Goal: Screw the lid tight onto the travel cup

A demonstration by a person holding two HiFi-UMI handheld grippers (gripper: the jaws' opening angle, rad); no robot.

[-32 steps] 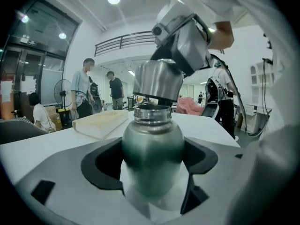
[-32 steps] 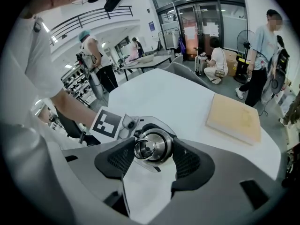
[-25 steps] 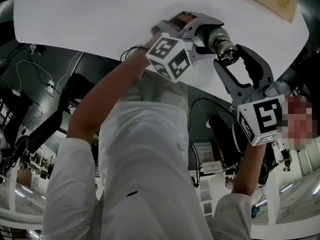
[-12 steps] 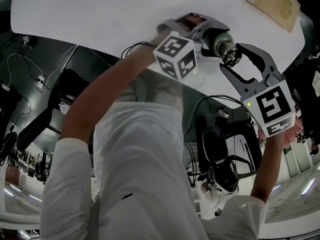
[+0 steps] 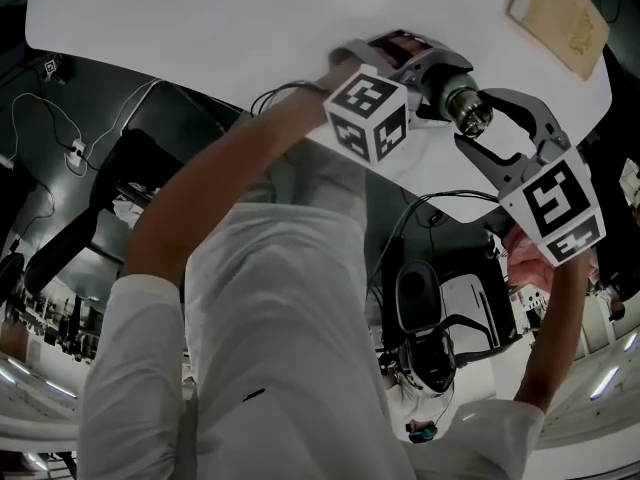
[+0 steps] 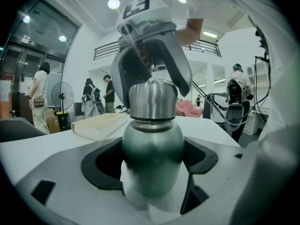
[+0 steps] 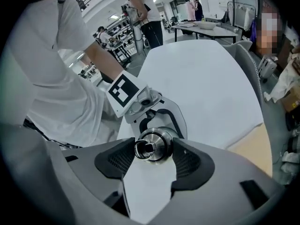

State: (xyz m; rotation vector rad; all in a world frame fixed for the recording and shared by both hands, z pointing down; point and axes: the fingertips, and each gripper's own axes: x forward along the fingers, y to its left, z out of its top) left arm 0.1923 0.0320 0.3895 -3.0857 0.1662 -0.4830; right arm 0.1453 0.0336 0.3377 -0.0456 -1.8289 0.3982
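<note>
My left gripper [image 5: 425, 76] is shut on the body of a steel travel cup [image 6: 152, 153], which it holds over the white table [image 5: 200, 28] with the neck pointing right. The cup fills the gap between the left jaws. On the neck sits the steel lid [image 6: 153, 100], with a small ring on its top [image 7: 143, 148]. My right gripper [image 5: 472, 118] comes in from the right with both pads against the sides of the lid [image 7: 157, 146]. In the right gripper view I look straight down the lid at the left gripper [image 7: 159, 111] behind it.
A beige book [image 5: 565, 18] lies on the far right of the table and also shows in the left gripper view [image 6: 98, 123]. The table's rounded edge [image 7: 243, 125] is close below. A person's white sleeves and body fill the near side. People, a fan [image 6: 61, 90] and chairs stand beyond.
The right gripper has rolled about the lid; its marker cube has turned and shifted right. The left gripper and cup have barely moved. Both jaws stand as before.
</note>
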